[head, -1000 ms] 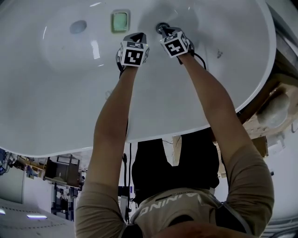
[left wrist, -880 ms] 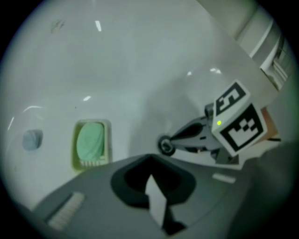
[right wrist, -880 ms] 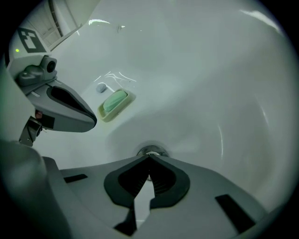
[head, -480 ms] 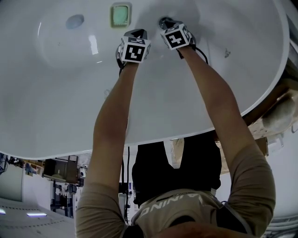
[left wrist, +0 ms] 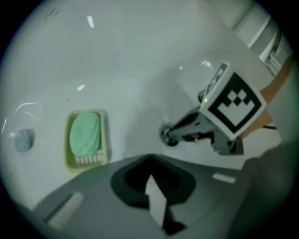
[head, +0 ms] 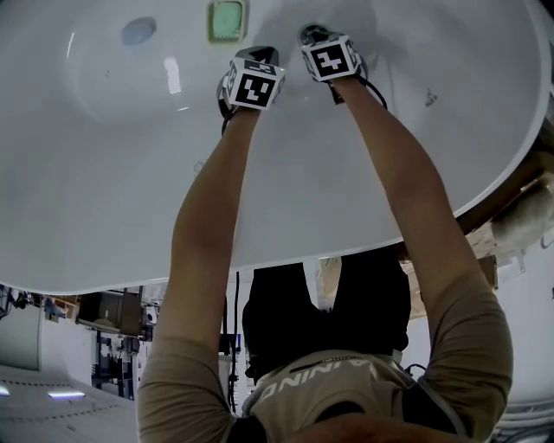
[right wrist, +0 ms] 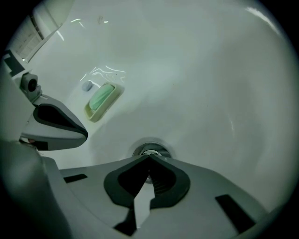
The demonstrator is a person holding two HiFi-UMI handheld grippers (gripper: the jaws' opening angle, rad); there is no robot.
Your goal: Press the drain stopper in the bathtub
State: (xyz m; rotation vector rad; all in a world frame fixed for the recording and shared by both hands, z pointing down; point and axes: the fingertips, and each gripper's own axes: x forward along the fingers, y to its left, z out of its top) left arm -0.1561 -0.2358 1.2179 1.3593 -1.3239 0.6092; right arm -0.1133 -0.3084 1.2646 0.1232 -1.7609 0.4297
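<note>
The chrome drain stopper (head: pixel 307 35) sits in the floor of the white bathtub (head: pixel 104 173). My right gripper (head: pixel 312 38) is shut with nothing held, and its closed tips rest on the stopper (right wrist: pixel 150 150), partly covering it. In the left gripper view the right gripper (left wrist: pixel 174 132) points down onto the stopper (left wrist: pixel 167 135). My left gripper (head: pixel 262 55) is shut and empty, hovering just left of the drain. It is apart from the stopper. Its closed tips (left wrist: pixel 149 157) point at bare tub floor.
A pale soap dish with a green soap bar (head: pixel 226 19) lies on the tub floor left of the drain. Beyond it is a round grey disc (head: pixel 138 32). The tub's rim (head: pixel 485 195) curves round at the right, with room clutter outside it.
Both grippers have edged a little farther into the tub. The right gripper's tips have stayed at the drain stopper; the left has kept beside it.
</note>
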